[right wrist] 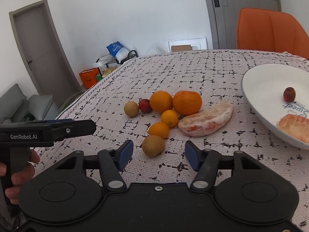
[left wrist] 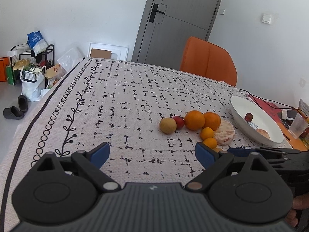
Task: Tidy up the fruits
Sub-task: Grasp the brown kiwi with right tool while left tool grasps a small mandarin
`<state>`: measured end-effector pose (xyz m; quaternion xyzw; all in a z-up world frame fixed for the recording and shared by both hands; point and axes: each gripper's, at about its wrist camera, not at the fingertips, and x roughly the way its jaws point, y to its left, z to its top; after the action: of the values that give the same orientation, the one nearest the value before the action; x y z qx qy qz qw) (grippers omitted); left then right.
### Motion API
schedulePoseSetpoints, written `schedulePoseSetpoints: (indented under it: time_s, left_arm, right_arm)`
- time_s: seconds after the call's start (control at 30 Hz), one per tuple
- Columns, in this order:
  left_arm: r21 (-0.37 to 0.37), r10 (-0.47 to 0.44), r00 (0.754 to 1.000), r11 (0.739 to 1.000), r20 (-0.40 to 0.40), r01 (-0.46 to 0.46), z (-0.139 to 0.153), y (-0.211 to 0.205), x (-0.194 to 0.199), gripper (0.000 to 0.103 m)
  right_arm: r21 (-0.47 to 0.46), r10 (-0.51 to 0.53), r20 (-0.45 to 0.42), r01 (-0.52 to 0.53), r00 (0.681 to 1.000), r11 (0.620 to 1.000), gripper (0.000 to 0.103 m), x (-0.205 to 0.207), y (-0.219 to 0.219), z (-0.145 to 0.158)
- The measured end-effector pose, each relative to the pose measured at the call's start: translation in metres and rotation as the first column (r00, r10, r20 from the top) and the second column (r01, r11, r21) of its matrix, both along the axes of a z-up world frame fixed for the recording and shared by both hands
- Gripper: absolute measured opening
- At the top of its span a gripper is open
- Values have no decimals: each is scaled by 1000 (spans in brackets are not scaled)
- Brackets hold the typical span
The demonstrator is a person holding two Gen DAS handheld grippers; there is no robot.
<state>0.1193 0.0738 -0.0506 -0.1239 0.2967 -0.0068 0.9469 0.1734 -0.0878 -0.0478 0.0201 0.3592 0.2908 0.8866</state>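
Fruit lies grouped on the patterned tablecloth: two oranges (right wrist: 187,102), two small oranges (right wrist: 169,118), a red fruit (right wrist: 145,105), a tan round fruit (right wrist: 131,108) and a peeled citrus segment (right wrist: 206,118). Nearest me lies a brown fruit (right wrist: 153,146), just ahead of and between the fingers of my right gripper (right wrist: 159,155), whose pads stand clear of it. A white plate (right wrist: 256,85) at the right holds a small red fruit (right wrist: 289,94) and another peeled segment (right wrist: 295,124). My left gripper (left wrist: 152,153) hangs wide open over bare cloth, left of the pile (left wrist: 194,120).
An orange chair (left wrist: 208,61) stands at the table's far side before a grey door (left wrist: 177,19). Right of the plate (left wrist: 237,112) are cables, a red item and a clear cup (left wrist: 297,127). Bags and a shoe rack (left wrist: 32,63) sit on the floor at left.
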Motion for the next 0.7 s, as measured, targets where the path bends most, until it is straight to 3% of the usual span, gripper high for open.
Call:
schedulePoseSetpoints:
  time_s: [0.07,0.33,0.7]
  left_arm:
    - [-6,-4,1000,1000,1,4,-1,-1,2,94]
    - [8,-43,999,999,-7,43,-1,-17,16,94]
    - [55,-146,989,988,-20,147,-1,-52,30,94]
  right_arm:
    - [-15,4,10,-4,1000,1000,25,1,3,-1]
    - [0,2,13,-2,1000,1000,25,-2,-9,4]
    - [13,-83,28,83,996,996,25,-7,-46,10]
